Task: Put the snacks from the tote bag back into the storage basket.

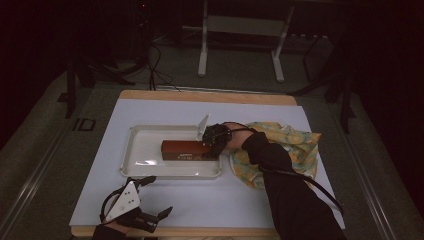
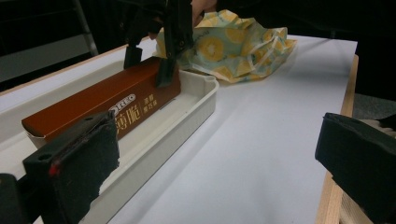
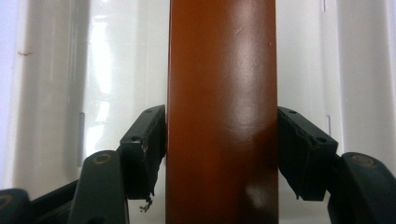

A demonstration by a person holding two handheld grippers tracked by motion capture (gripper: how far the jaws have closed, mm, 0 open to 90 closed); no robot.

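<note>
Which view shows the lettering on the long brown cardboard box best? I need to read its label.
The left gripper view: the long brown cardboard box shows its printed side, with OREO legible. The high view shows the box small in the white plastic tray, print unreadable. The right gripper view shows a plain brown face.

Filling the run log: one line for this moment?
right gripper: shut on brown box | box: in white tray | left gripper: open, idle | cloth: beside tray

Dim room w/ dark edges, glare on white tray [image 3: 112, 70] & box [image 3: 224, 84], near fingers [image 2: 74, 163] blurred.
</note>
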